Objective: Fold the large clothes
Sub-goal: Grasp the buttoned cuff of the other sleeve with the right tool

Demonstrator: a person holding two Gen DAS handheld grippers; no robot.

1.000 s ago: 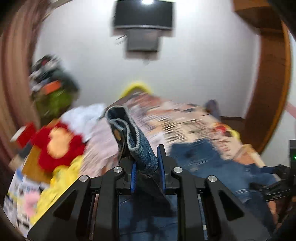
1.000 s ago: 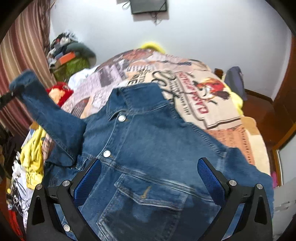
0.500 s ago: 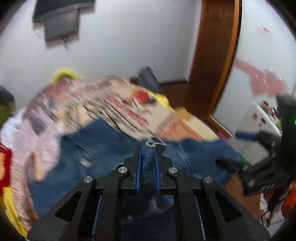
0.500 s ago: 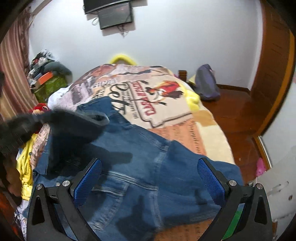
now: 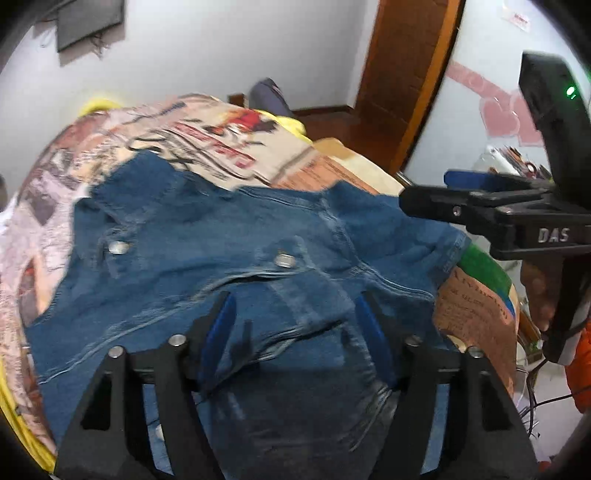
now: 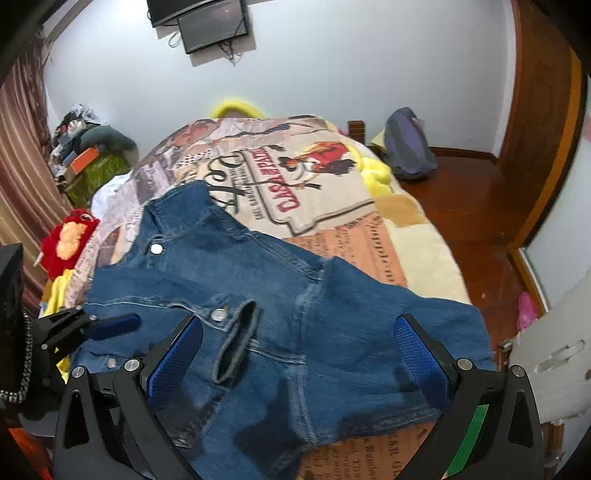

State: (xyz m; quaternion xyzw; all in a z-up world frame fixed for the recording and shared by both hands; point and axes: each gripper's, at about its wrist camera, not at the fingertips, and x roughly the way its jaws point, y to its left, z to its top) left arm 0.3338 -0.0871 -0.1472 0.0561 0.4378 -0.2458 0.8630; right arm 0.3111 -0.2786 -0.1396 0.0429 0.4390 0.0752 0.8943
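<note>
Presently, by the left wrist view: my left hand-held gripper hangs over the denim jacket, blue pads well apart; the jaws have just been opening, and denim lies under the gap with neither pad pressing on it. The jacket lies spread on the bed, over a printed blanket, front up, collar toward the far end. Two metal buttons show along the placket. At right my right hand-held gripper reaches in over the jacket's right edge, seen side on; from here I cannot tell whether it is open. Beyond: a wooden door, a dark bag on the floor, a wall screen.

Next, by the right wrist view: the right hand-held gripper stands with jaws wide apart and nothing between the pads but the jacket lying below. A sleeve is folded across the chest, its cuff lying just beside a button. The left hand-held gripper shows at the left edge, a blue pad tip over the jacket's side. Also entered: blanket, a red plush toy beside the bed, a striped curtain, a heap of clutter in the corner, the bag, wooden floor, wall screen.
</note>
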